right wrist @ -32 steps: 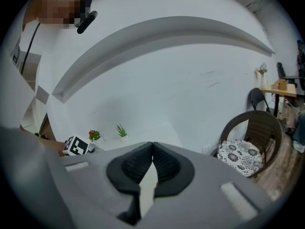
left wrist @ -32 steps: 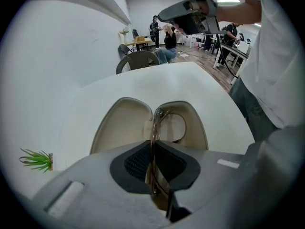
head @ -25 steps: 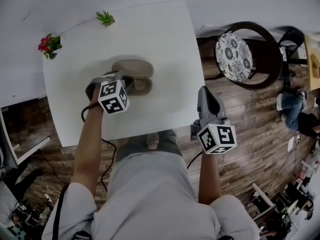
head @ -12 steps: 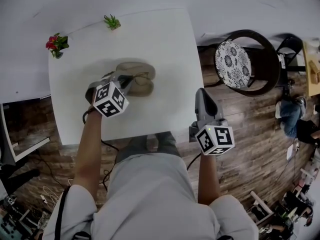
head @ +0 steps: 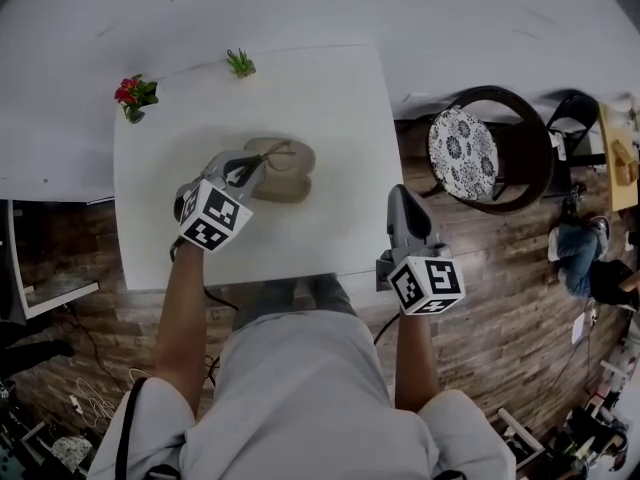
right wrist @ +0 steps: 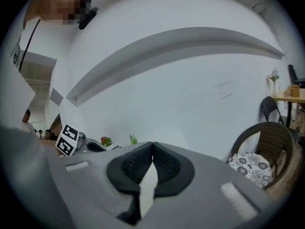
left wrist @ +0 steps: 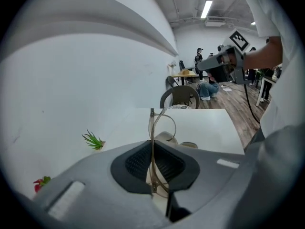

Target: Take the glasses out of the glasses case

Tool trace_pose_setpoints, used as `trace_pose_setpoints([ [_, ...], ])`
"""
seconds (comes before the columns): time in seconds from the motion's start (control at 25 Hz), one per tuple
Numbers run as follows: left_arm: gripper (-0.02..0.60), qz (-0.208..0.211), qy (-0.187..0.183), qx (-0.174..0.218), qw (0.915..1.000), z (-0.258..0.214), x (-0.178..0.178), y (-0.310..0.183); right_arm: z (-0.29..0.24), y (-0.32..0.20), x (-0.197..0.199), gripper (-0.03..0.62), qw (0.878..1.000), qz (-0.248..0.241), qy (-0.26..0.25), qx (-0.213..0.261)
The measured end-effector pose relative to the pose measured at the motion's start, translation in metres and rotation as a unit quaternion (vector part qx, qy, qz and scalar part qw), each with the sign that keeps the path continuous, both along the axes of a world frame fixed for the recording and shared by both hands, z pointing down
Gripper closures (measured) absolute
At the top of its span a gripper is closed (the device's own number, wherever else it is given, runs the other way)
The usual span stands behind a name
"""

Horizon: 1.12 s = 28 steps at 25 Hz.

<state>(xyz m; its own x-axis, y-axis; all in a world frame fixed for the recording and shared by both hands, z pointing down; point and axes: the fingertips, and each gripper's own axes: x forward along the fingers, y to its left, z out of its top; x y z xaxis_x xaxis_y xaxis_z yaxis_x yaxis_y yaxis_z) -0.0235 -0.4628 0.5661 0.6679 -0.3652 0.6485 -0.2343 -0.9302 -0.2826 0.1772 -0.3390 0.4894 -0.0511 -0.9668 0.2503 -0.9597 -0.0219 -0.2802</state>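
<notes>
1. Head view:
   - The left tongs [head: 256, 164] pinch the glasses [head: 270, 155] by the thin frame.
   - They hold the glasses over the open case [head: 292, 183], which lies about in the middle of the white surface [head: 335, 108].
   - I judge the taking out as almost done. The glasses seem lifted from the case, and what is left is to carry them aside and put them down.
   - The right tongs [head: 399, 196] hang at the right edge of the surface, on the near side.
   - To the right and near side of the case the surface is bare.
   - A red flower [head: 130, 93] and a small green plant [head: 240, 63] stand at the far edge, well apart from the case.
   - A chair [head: 490, 118] stands beyond the right edge.

2. Left gripper view:
   - The pads press on the frame, and one lens ring comes out past the tips.
   - The case shows below the glasses. I cannot tell if they touch.
   - Behind it, the surface is bare up to its edge.

3. Right gripper view:
   - The right tongs are pressed together with nothing between them.
   - They point toward the wall, and the chair is at the right.
</notes>
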Motion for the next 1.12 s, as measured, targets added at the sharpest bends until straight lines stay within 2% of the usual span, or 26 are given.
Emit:
trace_pose_setpoints([
  [0.36, 0.558, -0.060, 0.066, 0.037, 0.9953, -0.059, -0.018, 0.008, -0.031, -0.003, -0.012, 0.591, 0.999, -0.029, 0.006, 0.034],
  [0.64, 0.558, -0.106, 0.113, 0.067, 0.9857, -0.098, -0.039, 0.018, -0.051, -0.003, -0.022, 0.591, 0.997, -0.048, 0.008, 0.054],
  [0.84, 0.558, -0.140, 0.146, 0.092, 0.9750, -0.125, -0.057, 0.024, -0.064, -0.006, -0.026, 0.591, 0.996, -0.061, 0.015, 0.068],
  [1.12, 0.558, -0.198, 0.209, 0.123, 0.9498, -0.163, -0.090, 0.025, -0.085, -0.014, -0.032, 0.591, 0.993, -0.076, 0.020, 0.091],
])
